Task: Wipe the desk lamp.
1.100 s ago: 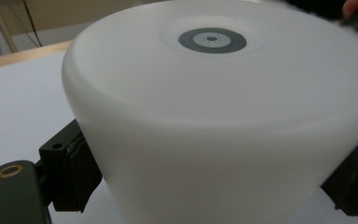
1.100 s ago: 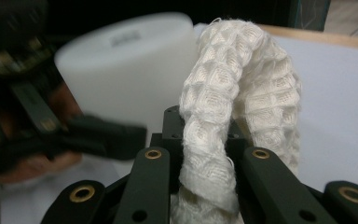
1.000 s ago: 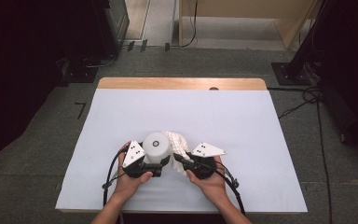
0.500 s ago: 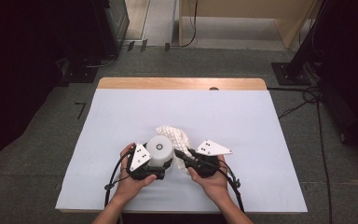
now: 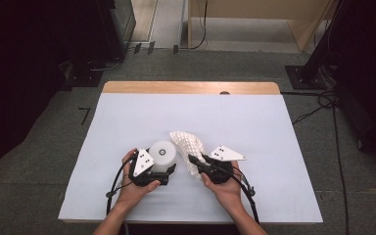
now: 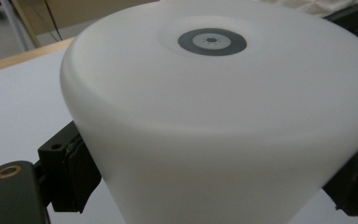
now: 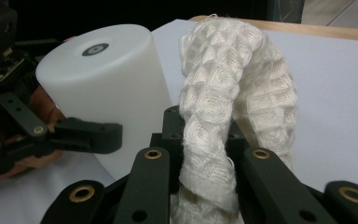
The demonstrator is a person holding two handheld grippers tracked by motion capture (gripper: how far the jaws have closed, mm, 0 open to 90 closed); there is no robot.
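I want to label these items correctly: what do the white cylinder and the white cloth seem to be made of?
The white cylinder looks like matte, slightly translucent plastic or silicone: its surface is smooth, seamless and glows softly, with a small grey ring on top. The white cloth appears to be woven cotton with a waffle texture: raised square cells and loose fibres show at its edges. Neither material is certain from looks alone.

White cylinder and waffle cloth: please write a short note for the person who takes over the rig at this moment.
Left gripper: shut on the white cylinder, which stands upright on the white table cover.
Right gripper: shut on the waffle cloth, bunched and arching up beside the cylinder.
Done: both things are gripped.
Left: probably bring the cloth onto the cylinder, perhaps to wipe it; in the right gripper view they look apart.
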